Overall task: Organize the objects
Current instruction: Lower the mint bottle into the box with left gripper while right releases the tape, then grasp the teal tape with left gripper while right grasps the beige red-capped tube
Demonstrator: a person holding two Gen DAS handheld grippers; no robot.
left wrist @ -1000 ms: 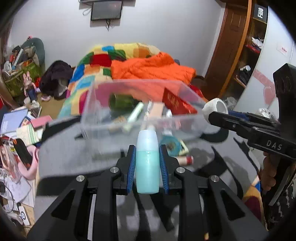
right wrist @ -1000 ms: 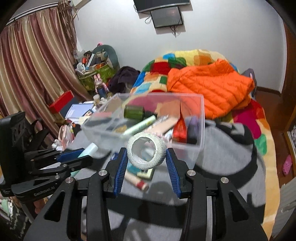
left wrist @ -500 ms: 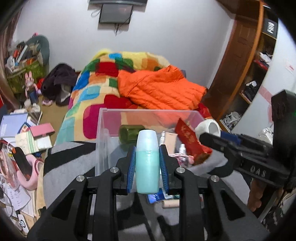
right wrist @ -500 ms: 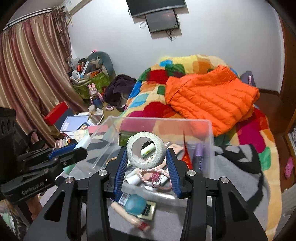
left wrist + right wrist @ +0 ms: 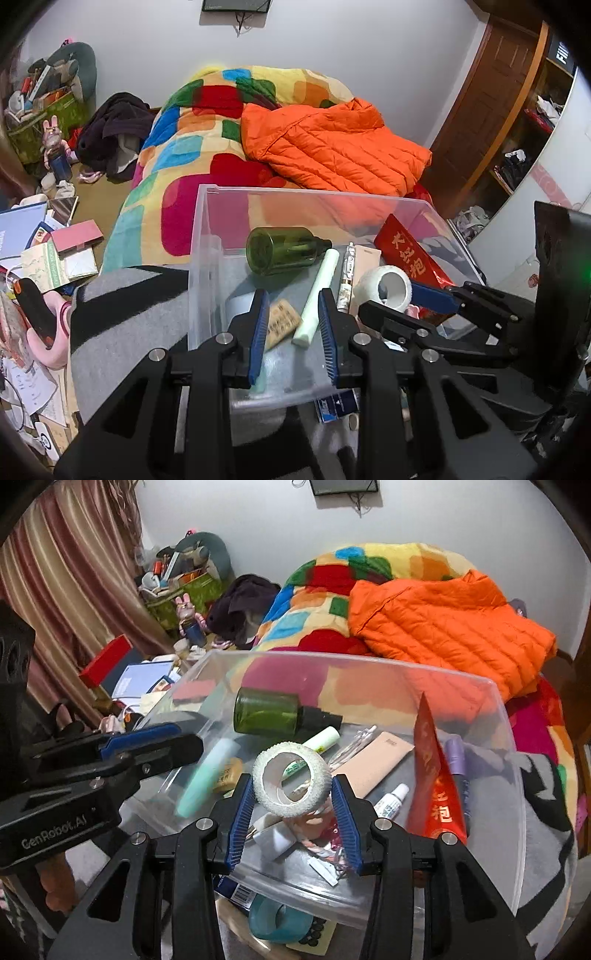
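Note:
A clear plastic bin sits on a grey and black striped cloth and holds a green bottle, a pale green tube, a red packet and other small items. My left gripper is open and empty above the bin. The teal bottle lies inside the bin under it. My right gripper hovers over the bin with a white tape roll between its widened jaws.
A teal tape roll, a blue box and other items lie on the cloth in front of the bin. A bed with a patchwork blanket and orange jacket lies behind. Clutter covers the floor at left.
Both grippers moved forward over the bin. My left gripper opened and the teal bottle dropped into the bin. My right gripper's jaws have widened around the white tape roll.

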